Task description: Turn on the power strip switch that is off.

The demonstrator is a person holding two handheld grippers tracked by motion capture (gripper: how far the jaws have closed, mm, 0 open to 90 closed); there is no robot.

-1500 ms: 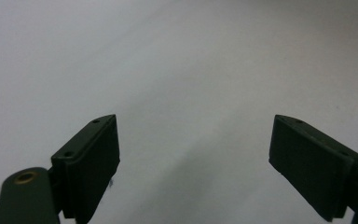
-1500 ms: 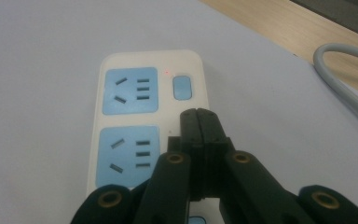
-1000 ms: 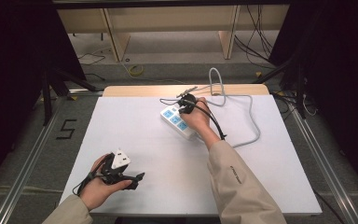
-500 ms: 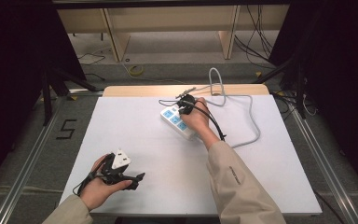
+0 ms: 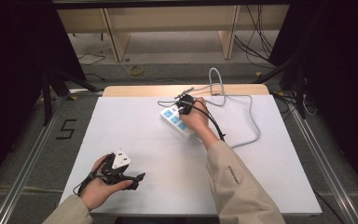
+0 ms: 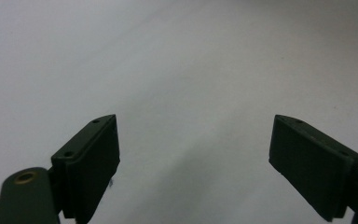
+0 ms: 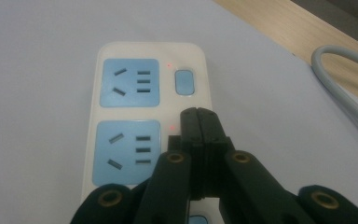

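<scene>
power strip (image 7: 144, 116): white, blue sockets, two red lamps lit, far-centre of white table (image 5: 168, 154), no readable lettering | right gripper (image 7: 199, 122): jaws pressed together, tips on strip beside a socket switch | left gripper (image 6: 193, 154): jaws spread, nothing between, near edge | floor mark "5" (image 5: 66, 129)

The setting is a laboratory recording station. A white-topped table (image 5: 135, 140) stands on a grey floor between aluminium floor rails (image 5: 25, 172), flanked by black curtains (image 5: 18, 51). Loose cables (image 5: 256, 42) lie past the table's far edge, beneath a wooden bench frame (image 5: 168, 18). A taped numeral "5" (image 5: 66, 129) marks the floor off the table's left edge.
</scene>
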